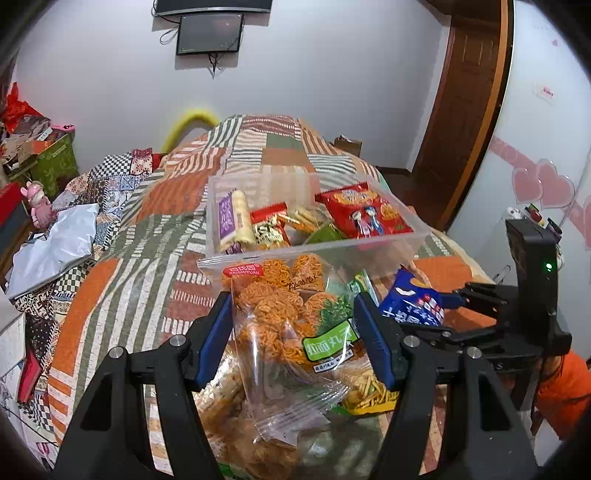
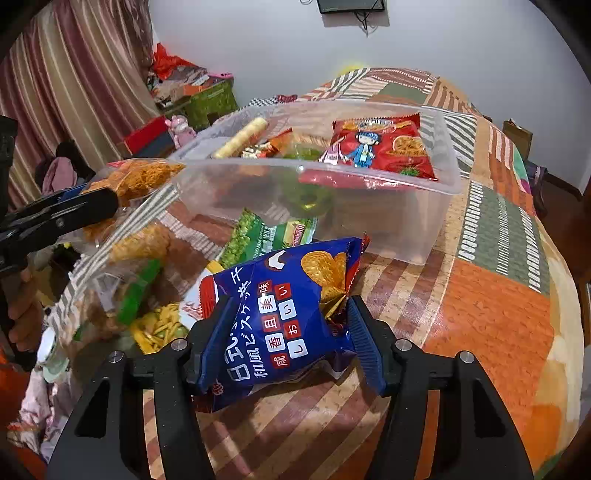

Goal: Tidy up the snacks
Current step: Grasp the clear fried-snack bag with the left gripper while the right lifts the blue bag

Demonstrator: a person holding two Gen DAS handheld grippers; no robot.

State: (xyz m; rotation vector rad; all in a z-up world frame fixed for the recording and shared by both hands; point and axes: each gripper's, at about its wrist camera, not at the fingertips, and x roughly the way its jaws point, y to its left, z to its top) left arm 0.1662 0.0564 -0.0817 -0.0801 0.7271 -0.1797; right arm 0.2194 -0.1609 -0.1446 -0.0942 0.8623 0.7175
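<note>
L gripper (image 1: 291,332) holds noodle bag (image 1: 284,314), R gripper (image 2: 288,332) blue bag (image 2: 280,317)

Snack packets (image 1: 365,216) in bin (image 1: 417,236), on bedspread (image 1: 122,273) behind loose packets (image 2: 273,236).

A patchwork bedspread (image 1: 155,206) in orange, green and striped squares covers the bed ahead. Beyond it stands a white wall (image 1: 332,74) with a dark screen (image 1: 209,34). A brown wooden door (image 1: 465,96) is far right, striped curtains (image 2: 70,74) far left.
</note>
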